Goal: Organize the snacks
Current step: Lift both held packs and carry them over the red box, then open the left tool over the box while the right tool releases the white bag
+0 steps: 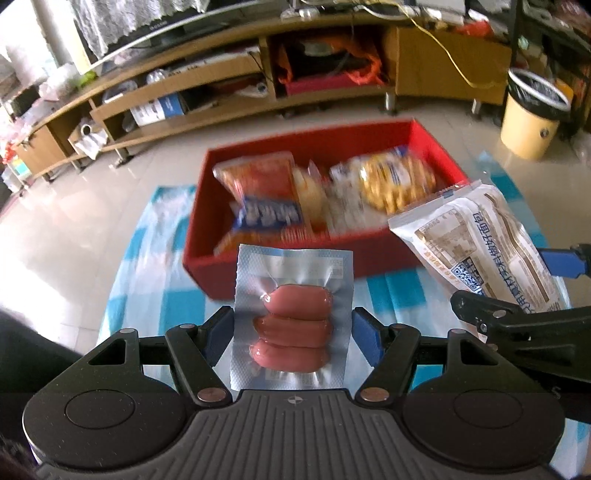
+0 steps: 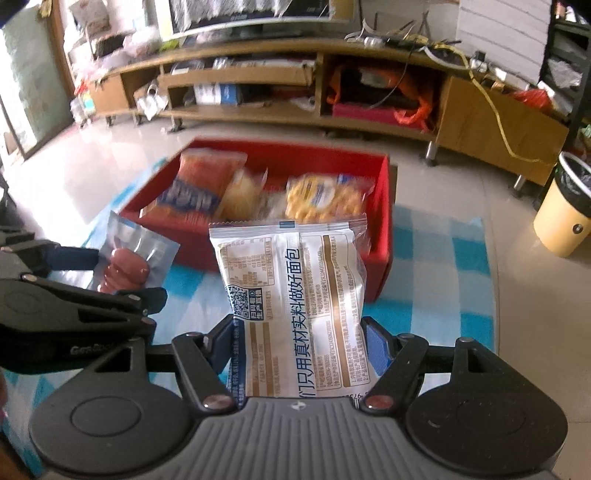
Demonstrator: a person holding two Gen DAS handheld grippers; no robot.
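You face a long, low wooden media cabinet (image 2: 295, 74) on short metal legs, its open shelves cluttered. A lace-draped flat television (image 2: 258, 14) sits on top. Glossy pale floor tiles (image 1: 74, 229) reflect daylight from your left. A round yellow waste bin (image 1: 532, 114) with a black liner stands to your right.

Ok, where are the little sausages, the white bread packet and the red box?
sausage pack (image 1: 291, 328): left wrist view, on the middle pink sausage under the clear film.
bread packet (image 2: 295, 295): right wrist view, on the printed white front.
red box (image 1: 384, 254): left wrist view, on its near outer wall.
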